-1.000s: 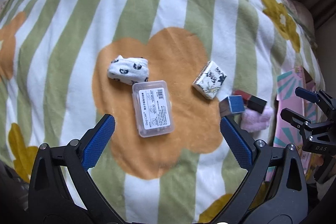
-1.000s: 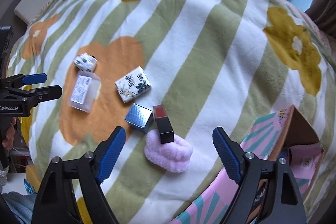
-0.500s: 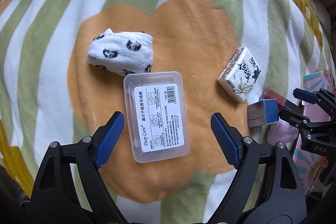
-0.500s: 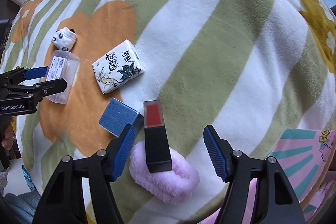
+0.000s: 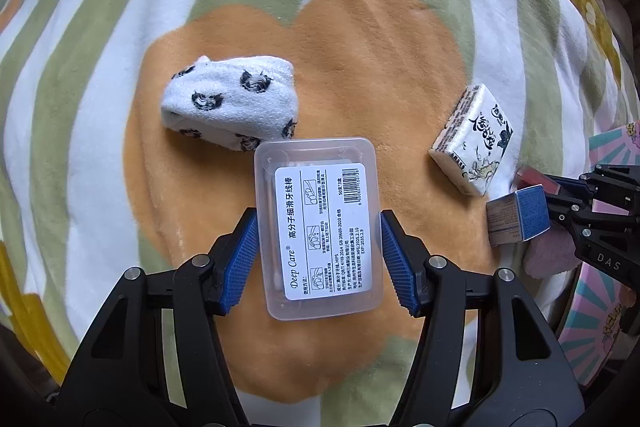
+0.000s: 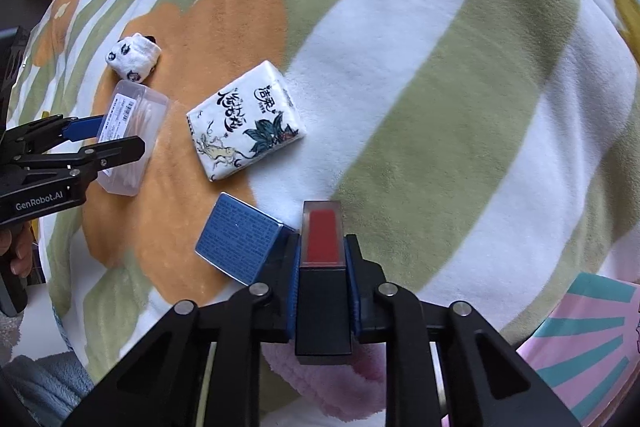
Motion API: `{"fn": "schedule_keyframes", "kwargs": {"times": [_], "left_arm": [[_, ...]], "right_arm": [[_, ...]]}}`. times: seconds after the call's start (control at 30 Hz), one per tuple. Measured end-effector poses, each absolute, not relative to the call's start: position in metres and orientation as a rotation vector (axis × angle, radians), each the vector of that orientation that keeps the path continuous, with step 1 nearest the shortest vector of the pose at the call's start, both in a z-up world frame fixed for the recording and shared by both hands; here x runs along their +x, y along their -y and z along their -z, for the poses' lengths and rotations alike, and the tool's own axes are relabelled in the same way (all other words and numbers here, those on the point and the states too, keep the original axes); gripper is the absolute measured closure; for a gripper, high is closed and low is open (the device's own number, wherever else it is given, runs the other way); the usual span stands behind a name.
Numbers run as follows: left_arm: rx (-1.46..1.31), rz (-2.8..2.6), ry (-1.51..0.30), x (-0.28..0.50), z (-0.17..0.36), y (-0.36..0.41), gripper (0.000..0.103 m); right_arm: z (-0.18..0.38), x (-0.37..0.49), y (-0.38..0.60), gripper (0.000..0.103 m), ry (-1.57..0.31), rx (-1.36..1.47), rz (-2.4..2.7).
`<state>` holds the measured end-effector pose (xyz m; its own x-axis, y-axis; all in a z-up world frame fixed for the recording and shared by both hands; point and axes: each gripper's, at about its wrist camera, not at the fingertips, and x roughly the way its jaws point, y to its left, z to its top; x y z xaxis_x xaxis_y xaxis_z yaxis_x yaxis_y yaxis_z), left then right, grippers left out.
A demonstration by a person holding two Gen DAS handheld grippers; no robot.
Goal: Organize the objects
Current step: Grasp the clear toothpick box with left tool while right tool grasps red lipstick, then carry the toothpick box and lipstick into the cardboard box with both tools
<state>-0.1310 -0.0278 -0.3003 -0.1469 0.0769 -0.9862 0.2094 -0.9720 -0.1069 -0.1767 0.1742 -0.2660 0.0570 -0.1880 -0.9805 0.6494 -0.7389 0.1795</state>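
A: Progress on the sort?

B: Early, by my judgement. Every loose item lies out on the green-and-white striped fleece blanket with orange flowers [image 6: 460, 75]; nothing visibly put away.

A: Item one.

B: Clear plastic rectangular floss-pick box with a white label [image 5: 318, 227], centre of the left view. The left gripper [image 5: 319, 259] has its jaws part-closed, blue pads against both long sides of the box; it looks gripped, not yet lifted off the blanket as far as I can tell.

A: Item two.

B: Black square lipstick tube with a red top [image 6: 323, 267]. The right gripper [image 6: 322, 279] has its jaws narrowed tight on it, tube pointing to 12 o'clock.

A: Unclaimed stock?

B: White rolled sock with black paw prints [image 5: 232, 103], touching the box at its 11 o'clock corner. White tissue packet printed with ink drawings [image 6: 244, 119], at 11 o'clock from the lipstick. Small blue cardboard carton [image 6: 238, 239], just beside the right jaws at 9 o'clock. Pink fluffy puff [image 6: 320, 379], under the lipstick.

A: Containers?

B: One, a pink-and-teal striped cardboard box [image 6: 584, 343] at 4 o'clock (contents out of sight). The floss box holds its white picks, lid shut.
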Motion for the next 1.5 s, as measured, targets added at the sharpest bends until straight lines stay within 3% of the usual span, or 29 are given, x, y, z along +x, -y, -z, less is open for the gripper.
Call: {"fn": "schedule_keyframes", "kwargs": {"times": [0.47, 1.2, 1.5], "left_arm": [[1.948, 2.387, -0.33, -0.122, 0.269, 0.031, 0.047], [1.77, 2.662, -0.163, -0.046, 0.085, 0.024, 0.047], [1.745, 2.736, -0.096, -0.023, 0.054, 0.021, 0.047]], "right_arm": [[0.224, -0.165, -0.187, 0.085, -0.396, 1.708, 1.882], [0.07, -0.057, -0.194, 0.085, -0.04, 1.658, 2.324], [0.045, -0.023, -0.188, 0.085, -0.008, 1.586, 2.407]]}}
